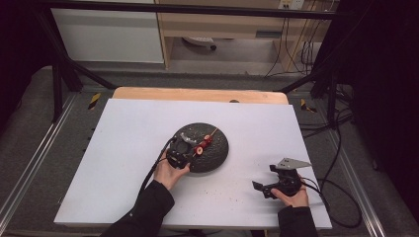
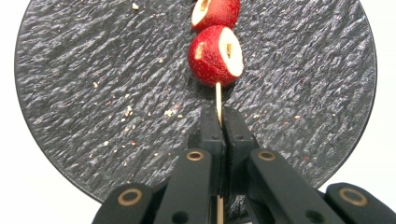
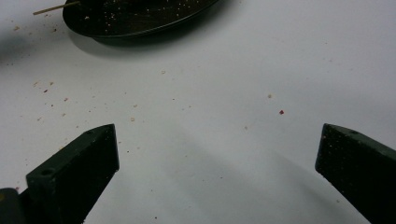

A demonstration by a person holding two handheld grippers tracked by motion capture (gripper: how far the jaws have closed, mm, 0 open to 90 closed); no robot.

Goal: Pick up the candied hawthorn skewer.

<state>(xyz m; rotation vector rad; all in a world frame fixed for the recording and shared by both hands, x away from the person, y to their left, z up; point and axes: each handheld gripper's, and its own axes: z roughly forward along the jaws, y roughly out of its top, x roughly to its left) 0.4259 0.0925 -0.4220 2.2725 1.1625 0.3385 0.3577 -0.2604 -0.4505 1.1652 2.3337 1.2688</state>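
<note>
Left gripper clamped on thin, snappable skewer below light hawthorn fruits; grip bare stick. Right gripper fingers apart.

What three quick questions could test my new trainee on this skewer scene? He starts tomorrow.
1. True or false: the left gripper has its fingers shut on the skewer.
2. The red fruit pieces sit over: A) bare table, B) the dark plate, C) a bowl.
3. How do the right gripper's fingers stand, and what is between them?

Key: 1 true. 2 B. 3 Wide apart, with the white table and crumbs between them.
</note>
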